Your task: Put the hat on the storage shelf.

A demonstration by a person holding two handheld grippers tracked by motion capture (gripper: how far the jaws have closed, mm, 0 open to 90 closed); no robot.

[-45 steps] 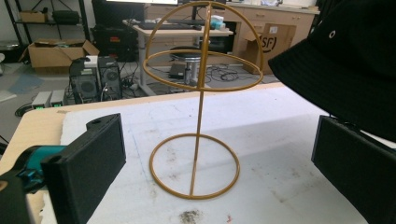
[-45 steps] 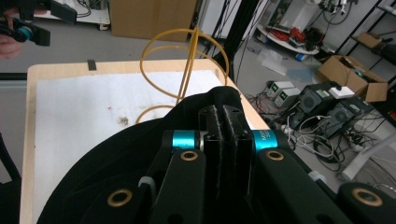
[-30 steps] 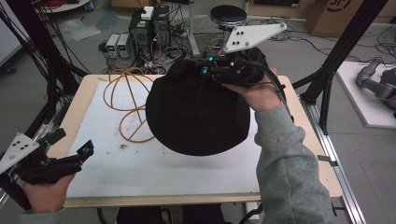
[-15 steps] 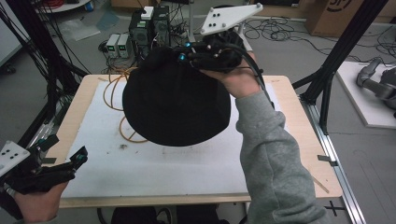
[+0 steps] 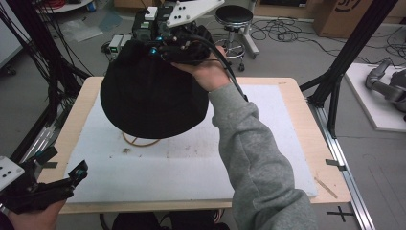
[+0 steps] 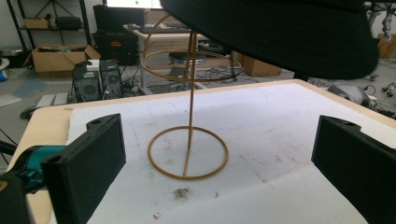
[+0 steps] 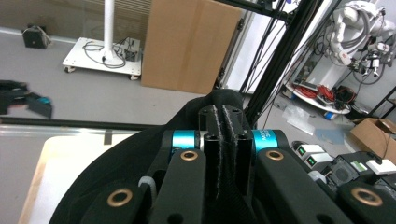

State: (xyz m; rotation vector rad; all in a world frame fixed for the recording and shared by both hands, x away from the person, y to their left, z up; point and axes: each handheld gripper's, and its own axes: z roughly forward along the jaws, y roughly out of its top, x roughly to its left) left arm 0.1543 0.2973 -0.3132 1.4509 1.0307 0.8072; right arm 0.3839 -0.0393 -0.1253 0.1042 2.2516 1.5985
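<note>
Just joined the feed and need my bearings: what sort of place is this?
Most likely a robotics lab or workshop. A black framed rig stands round the table, cables trail over the floor, a parked robot arm lies on a side bench, and cardboard boxes stand about.

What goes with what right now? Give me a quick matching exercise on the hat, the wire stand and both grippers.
Things:
1. black hat
2. wire stand
3. left gripper
4. right gripper

States:
A. open, holding nothing
B. upright on the white mat
C. held in the air above the stand
D. shut on fabric

Pairs: 1-C, 2-B, 3-A, 4-D
</note>
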